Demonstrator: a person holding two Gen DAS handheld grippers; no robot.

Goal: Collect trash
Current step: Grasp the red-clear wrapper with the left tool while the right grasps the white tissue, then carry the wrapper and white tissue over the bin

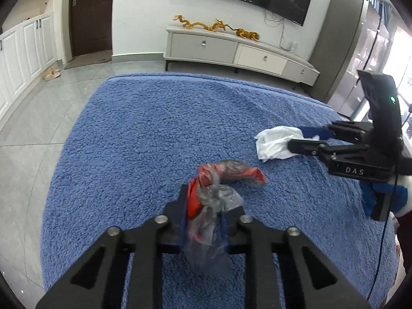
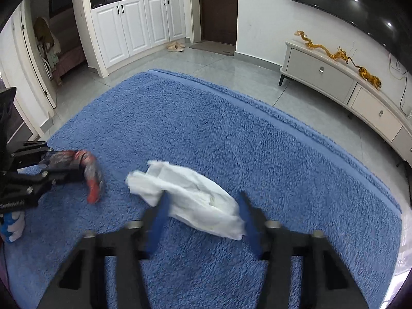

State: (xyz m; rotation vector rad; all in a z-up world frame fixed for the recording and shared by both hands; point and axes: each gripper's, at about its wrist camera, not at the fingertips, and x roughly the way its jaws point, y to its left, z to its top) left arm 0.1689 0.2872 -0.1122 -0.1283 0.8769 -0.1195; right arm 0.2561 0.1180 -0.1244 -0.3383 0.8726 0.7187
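A crumpled red and clear plastic wrapper (image 1: 221,188) lies on the blue towel-covered table (image 1: 154,134). My left gripper (image 1: 209,206) is shut on its near end. It also shows in the right wrist view (image 2: 87,172), held by the left gripper (image 2: 49,166). A crumpled white tissue (image 2: 195,198) lies on the towel between the spread blue pads of my right gripper (image 2: 204,200), which is open around it. In the left wrist view the tissue (image 1: 275,144) sits at the right gripper's (image 1: 306,136) tips.
The blue table's far edge (image 2: 257,103) drops to a grey tiled floor. A white TV cabinet (image 1: 231,49) with golden dragon figures stands by the far wall. White cupboards (image 2: 139,25) and a brown door (image 2: 219,7) stand beyond. Clear plastic (image 2: 404,231) lies at the right edge.
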